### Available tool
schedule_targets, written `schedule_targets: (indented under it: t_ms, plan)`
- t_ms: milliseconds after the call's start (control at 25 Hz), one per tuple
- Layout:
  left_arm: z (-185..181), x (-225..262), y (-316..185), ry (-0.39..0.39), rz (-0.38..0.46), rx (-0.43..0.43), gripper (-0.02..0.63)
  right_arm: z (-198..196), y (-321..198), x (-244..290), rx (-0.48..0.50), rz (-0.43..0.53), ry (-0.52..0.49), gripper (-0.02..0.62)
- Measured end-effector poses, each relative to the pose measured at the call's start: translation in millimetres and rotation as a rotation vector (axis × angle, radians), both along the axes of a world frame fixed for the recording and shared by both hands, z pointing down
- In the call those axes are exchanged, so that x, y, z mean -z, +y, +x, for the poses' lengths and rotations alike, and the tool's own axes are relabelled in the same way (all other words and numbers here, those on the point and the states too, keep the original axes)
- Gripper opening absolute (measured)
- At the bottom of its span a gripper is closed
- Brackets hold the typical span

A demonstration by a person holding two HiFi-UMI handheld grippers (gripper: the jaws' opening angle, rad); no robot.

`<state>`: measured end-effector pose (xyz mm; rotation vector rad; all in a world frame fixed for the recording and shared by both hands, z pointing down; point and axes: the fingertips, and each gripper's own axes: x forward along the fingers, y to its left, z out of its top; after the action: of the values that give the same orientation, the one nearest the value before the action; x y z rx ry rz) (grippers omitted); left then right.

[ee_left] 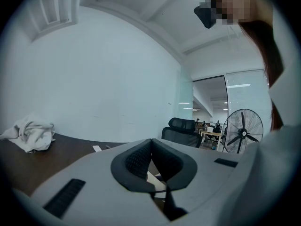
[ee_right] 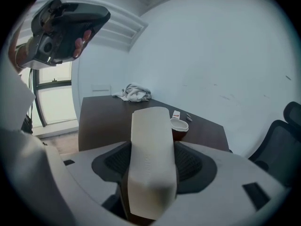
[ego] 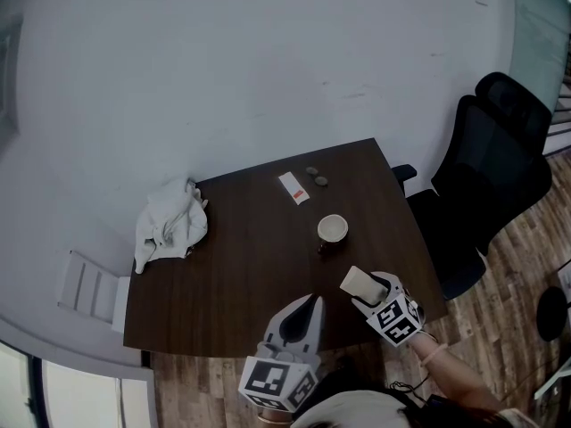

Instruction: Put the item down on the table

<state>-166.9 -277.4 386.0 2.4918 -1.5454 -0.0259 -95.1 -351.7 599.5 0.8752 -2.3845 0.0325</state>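
Note:
A cream, rounded block-shaped item (ee_right: 150, 159) stands clamped between the jaws of my right gripper (ee_right: 151, 166). In the head view the item (ego: 359, 282) sticks out of the right gripper (ego: 370, 291) above the near right part of the dark brown table (ego: 232, 275). My left gripper (ego: 299, 315) hovers over the table's near edge, left of the right one. Its jaws are pressed together with nothing between them in the left gripper view (ee_left: 151, 166).
A cup (ego: 332, 229) stands on the table beyond the right gripper. A white packet (ego: 293, 187) and two small dark pieces (ego: 316, 177) lie at the far edge. A crumpled white cloth (ego: 169, 223) sits at the left. Black office chairs (ego: 486, 176) stand to the right.

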Motion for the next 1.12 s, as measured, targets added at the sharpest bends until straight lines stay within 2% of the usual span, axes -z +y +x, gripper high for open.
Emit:
schedule_targets:
  t_ms: [360,1120]
  plan:
    - [-6,-4,-5,0.004,-0.014,0.010,0.018,1,-4,-32,0.020,-0.046,0.107,0.290]
    - [-16,-14,-13,0.004,-0.036,0.027,0.018,-6,-14,-71,0.063,-0.101,0.197,0.288]
